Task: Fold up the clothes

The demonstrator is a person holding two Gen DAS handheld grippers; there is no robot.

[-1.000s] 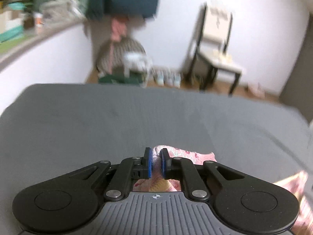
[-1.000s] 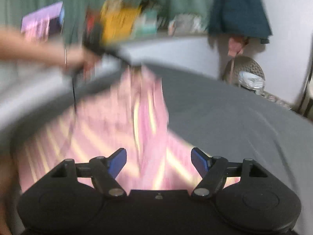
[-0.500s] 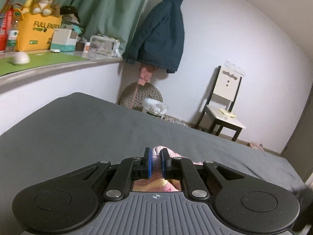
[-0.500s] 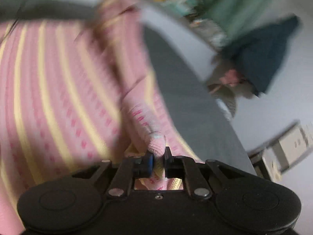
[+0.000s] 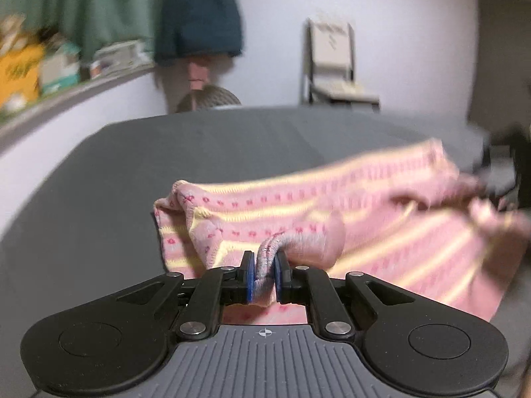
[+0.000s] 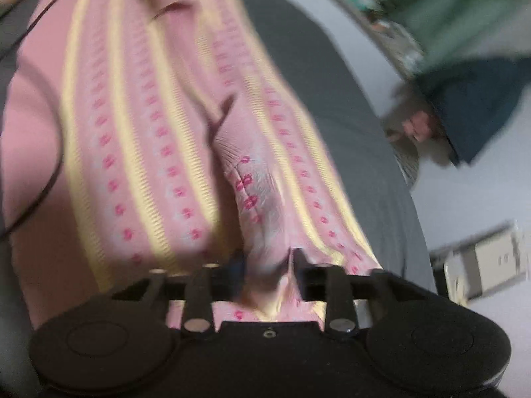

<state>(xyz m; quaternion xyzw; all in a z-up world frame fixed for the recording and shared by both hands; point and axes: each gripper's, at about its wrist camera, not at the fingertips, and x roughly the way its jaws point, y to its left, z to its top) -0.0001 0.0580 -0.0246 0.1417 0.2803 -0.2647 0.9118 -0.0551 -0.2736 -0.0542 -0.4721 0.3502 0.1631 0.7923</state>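
Since half a second earlier, the pink knitted garment with pale yellow stripes and small red motifs (image 5: 332, 205) has been pulled out into a long band, where only a bunched tuft was seen at the left gripper (image 5: 264, 278) before. The left gripper is closed narrowly on a ribbed edge of the garment, the fabric pinched between its blue pads (image 5: 250, 277). From there, in the left wrist view, the garment is stretched rightward and slightly upward above the dark grey bed cover (image 5: 139, 172), its stripes running along that long axis and its far end lost in motion blur. In the right wrist view, the garment's stripes are seen running away from the right gripper (image 6: 265, 265) toward the top of the frame, over the same grey cover. A raised fold of the knit is held between the right gripper's fingers, which stand a little apart around the bunched cloth. A dark teal jacket (image 5: 199, 13) is seen hanging on the white wall behind, beside a pale chair (image 5: 335, 66).
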